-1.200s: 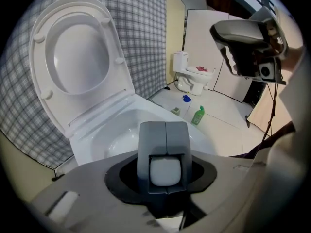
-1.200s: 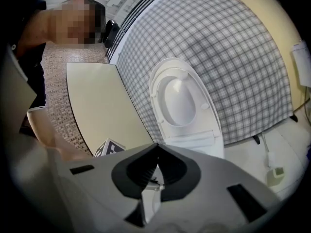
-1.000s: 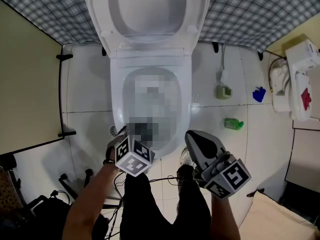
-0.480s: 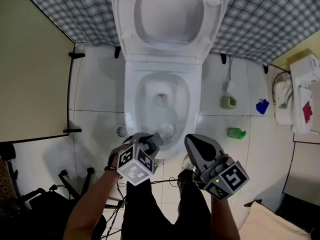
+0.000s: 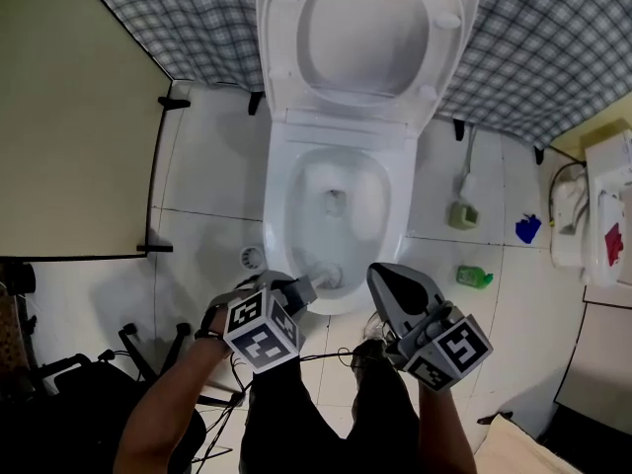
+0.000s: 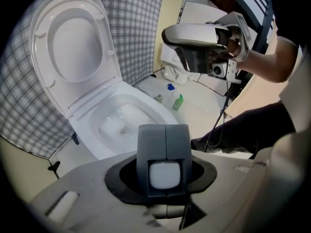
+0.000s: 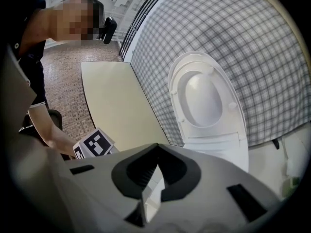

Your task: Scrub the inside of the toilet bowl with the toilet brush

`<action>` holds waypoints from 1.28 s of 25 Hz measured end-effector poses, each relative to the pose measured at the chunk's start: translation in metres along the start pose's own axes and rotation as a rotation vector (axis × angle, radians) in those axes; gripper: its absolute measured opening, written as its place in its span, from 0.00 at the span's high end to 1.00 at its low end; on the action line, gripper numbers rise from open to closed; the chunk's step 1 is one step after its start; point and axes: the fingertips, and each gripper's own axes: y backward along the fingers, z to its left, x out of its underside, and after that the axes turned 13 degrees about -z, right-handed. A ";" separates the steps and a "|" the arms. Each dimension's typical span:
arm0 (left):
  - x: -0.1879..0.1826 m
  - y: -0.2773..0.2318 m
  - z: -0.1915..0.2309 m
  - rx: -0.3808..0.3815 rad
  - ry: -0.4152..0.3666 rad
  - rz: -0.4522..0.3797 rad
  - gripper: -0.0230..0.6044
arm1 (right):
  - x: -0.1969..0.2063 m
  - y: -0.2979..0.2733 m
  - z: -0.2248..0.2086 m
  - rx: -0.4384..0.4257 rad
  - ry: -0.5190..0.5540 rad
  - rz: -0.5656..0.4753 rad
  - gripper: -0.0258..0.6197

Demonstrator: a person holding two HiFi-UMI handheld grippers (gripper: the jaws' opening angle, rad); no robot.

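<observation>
The left gripper (image 5: pixel 299 289) has its jaws partway closed and squeezing the white handle (image 6: pixel 165 174) of the brush. The handle sits right between the two grey pads. The brush head (image 5: pixel 328 276) is down inside the toilet bowl (image 5: pixel 278 225), at the front end, close to the person. It touches the inner wall there.

The right gripper (image 5: pixel 385 275) has its jaws closed to a point. It holds nothing. It hangs just past the front edge of the bowl, on the right side, near the left gripper but not touching it.

The seat and lid (image 5: pixel 365 28) stand up against the checked wall.

Half a second ago the brush head was a bit more to the right in the bowl. Now it is nearer the front edge and more to the left. The left gripper has slid that way with it. The right gripper has stayed in about the same spot.
</observation>
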 end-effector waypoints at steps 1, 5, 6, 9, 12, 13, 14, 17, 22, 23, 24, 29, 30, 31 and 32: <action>0.002 0.003 0.002 -0.012 0.000 0.017 0.69 | -0.001 -0.001 0.001 -0.007 0.000 0.001 0.96; 0.010 0.012 0.010 -0.061 0.022 0.062 0.69 | -0.005 -0.003 -0.003 -0.032 0.011 -0.005 0.96; 0.011 0.014 0.012 -0.073 0.033 0.070 0.69 | -0.005 -0.004 -0.005 -0.038 0.016 -0.006 0.96; 0.015 0.017 0.019 -0.111 0.068 0.087 0.69 | -0.009 -0.007 -0.008 -0.061 0.026 -0.001 0.96; 0.016 0.020 0.025 -0.152 0.100 0.097 0.69 | -0.013 -0.013 -0.009 -0.085 0.028 0.007 0.96; 0.016 0.021 0.028 -0.163 0.108 0.101 0.69 | -0.014 -0.015 -0.008 -0.092 0.025 0.011 0.96; 0.018 0.022 0.030 -0.172 0.117 0.106 0.69 | -0.014 -0.017 -0.007 -0.097 0.023 0.013 0.96; 0.020 0.024 0.040 -0.204 0.151 0.098 0.69 | -0.016 -0.020 -0.010 -0.104 0.021 0.013 0.96; 0.020 0.030 0.066 -0.279 0.221 0.070 0.69 | -0.016 -0.024 -0.018 -0.094 0.022 0.016 0.96; 0.020 0.030 0.070 -0.288 0.232 0.070 0.69 | -0.016 -0.025 -0.021 -0.090 0.023 0.013 0.96; 0.021 0.031 0.074 -0.297 0.241 0.070 0.69 | -0.016 -0.026 -0.023 -0.085 0.025 0.010 0.96; 0.017 0.027 0.094 -0.354 0.279 0.037 0.69 | -0.019 -0.030 -0.030 -0.072 0.035 0.010 0.96; 0.017 0.026 0.098 -0.366 0.291 0.029 0.69 | -0.018 -0.030 -0.031 -0.068 0.034 0.011 0.96; 0.018 0.026 0.103 -0.378 0.305 0.022 0.69 | -0.017 -0.031 -0.032 -0.066 0.033 0.013 0.96; 0.018 0.025 0.107 -0.390 0.317 0.015 0.69 | -0.016 -0.032 -0.033 -0.065 0.033 0.015 0.96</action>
